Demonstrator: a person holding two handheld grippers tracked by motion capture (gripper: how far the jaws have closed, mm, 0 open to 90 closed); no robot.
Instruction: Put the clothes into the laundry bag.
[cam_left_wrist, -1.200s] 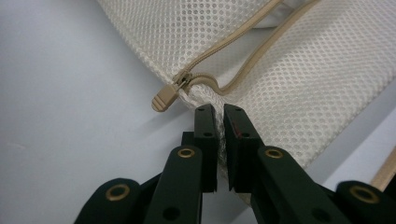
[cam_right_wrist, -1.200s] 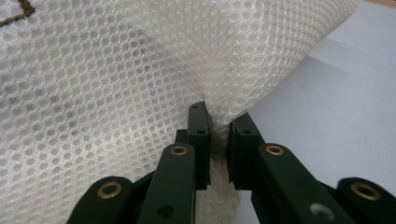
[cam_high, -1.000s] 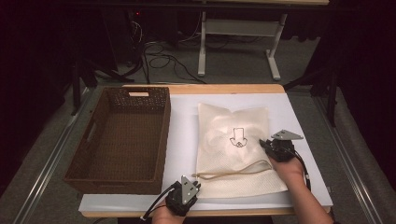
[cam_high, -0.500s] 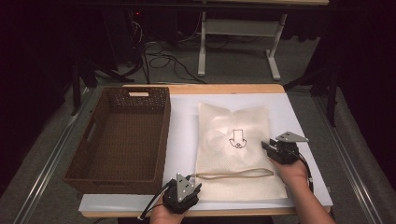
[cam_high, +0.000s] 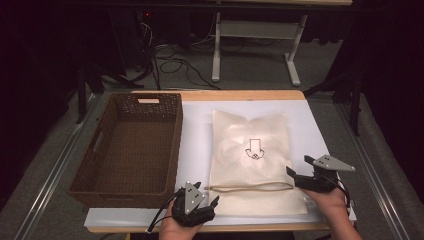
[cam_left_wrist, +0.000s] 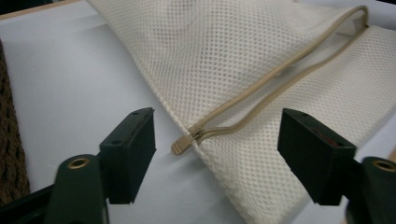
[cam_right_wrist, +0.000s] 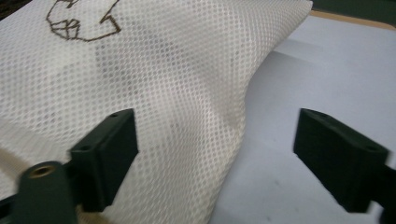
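Mesh bag (cam_high: 251, 165) flat on white table cover (cam_high: 196, 150), zip closed, its tan pull (cam_left_wrist: 181, 145) lying between left gripper (cam_left_wrist: 217, 144) jaws. Both sets of jaws have just been opening; nothing pinched. Judged: zipping done, bag released. Right gripper (cam_right_wrist: 215, 156) straddles bag's edge, spread wide. Fine honeycomb weave, soft, pillowy. Woven basket (cam_high: 131, 145) beyond left fingers, apart.

Wooden bench (cam_high: 240, 95) under white sheet (cam_high: 197, 145). On sheet: brown wicker basket (cam_high: 131, 145) at left, cream mesh bag (cam_high: 252, 162) lying flat just beside it, tan zipper (cam_high: 250, 188) across near end.
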